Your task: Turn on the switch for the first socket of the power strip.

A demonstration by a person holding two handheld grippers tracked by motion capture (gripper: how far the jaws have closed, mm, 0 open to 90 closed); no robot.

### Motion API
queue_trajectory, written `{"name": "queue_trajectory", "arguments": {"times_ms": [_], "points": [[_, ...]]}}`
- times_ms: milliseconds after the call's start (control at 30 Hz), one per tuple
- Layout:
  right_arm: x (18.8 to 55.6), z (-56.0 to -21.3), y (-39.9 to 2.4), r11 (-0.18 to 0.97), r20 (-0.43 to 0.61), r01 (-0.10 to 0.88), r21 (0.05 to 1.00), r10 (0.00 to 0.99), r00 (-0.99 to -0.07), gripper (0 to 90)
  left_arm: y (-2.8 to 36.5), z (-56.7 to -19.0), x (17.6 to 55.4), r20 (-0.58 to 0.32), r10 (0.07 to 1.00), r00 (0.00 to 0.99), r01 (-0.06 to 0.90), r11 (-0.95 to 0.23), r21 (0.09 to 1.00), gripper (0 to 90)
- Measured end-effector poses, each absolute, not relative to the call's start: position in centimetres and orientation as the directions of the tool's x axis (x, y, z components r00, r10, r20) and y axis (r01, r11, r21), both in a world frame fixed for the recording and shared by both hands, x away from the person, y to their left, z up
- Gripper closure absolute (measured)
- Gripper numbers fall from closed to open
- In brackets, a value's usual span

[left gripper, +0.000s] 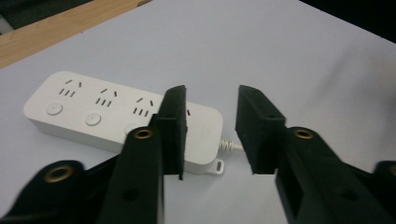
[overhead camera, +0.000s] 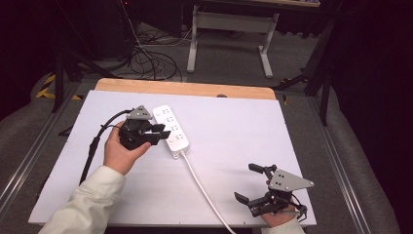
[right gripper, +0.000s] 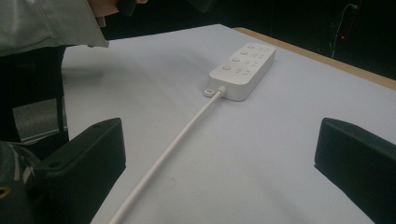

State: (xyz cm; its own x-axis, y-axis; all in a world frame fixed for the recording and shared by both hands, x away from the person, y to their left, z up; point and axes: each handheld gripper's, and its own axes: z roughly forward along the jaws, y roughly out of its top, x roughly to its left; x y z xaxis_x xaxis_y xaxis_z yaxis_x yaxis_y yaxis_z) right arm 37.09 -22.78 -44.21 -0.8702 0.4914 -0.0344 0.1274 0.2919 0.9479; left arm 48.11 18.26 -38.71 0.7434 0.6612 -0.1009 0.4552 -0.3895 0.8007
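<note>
A white power strip [overhead camera: 171, 127] [left gripper: 88, 112] [right gripper: 245, 65] with several sockets and round buttons lies on the white tabletop [overhead camera: 234, 122], left of centre. Its white cable [overhead camera: 204, 192] [right gripper: 173, 149] runs toward the near edge. My left gripper [overhead camera: 163, 132] [left gripper: 210, 133] hovers at the strip's cable end with a narrow gap between its jaws. One jaw overlaps the strip in the left gripper view, but the pads do not press on it. My right gripper [overhead camera: 246, 182] [right gripper: 219, 163] rests near the front right edge, wide open and empty, right of the cable.
A wooden strip [overhead camera: 185, 88] borders the table's far edge. Behind it on the floor lie tangled cables [overhead camera: 146, 63] and the legs of a white desk frame [overhead camera: 265, 53]. A light sleeve [overhead camera: 92, 200] reaches in from the bottom left.
</note>
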Motion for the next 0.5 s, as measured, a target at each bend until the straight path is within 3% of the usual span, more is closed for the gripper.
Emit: {"name": "queue_trajectory", "arguments": {"times_ms": [67,200,500], "points": [[37.1,-44.2,-22.7,0.291,-0.035,0.126,0.948,0.492,-0.870,2.5,18.0,-39.1,48.4,-0.086,0.665,0.742,0.448,-0.397,0.801,80.1],[37.1,-44.2,-22.8,0.290,-0.034,0.125,0.949,0.488,-0.872,2.6,17.5,-40.0,49.1,-0.085,0.663,0.744,0.453,-0.406,0.793,90.0],[37.0,-44.2,-22.8,0.292,-0.036,0.123,0.949,0.485,-0.874,2.5,16.3,-41.7,50.0,-0.051,0.675,0.736,0.444,-0.425,0.789,90.0]]}}
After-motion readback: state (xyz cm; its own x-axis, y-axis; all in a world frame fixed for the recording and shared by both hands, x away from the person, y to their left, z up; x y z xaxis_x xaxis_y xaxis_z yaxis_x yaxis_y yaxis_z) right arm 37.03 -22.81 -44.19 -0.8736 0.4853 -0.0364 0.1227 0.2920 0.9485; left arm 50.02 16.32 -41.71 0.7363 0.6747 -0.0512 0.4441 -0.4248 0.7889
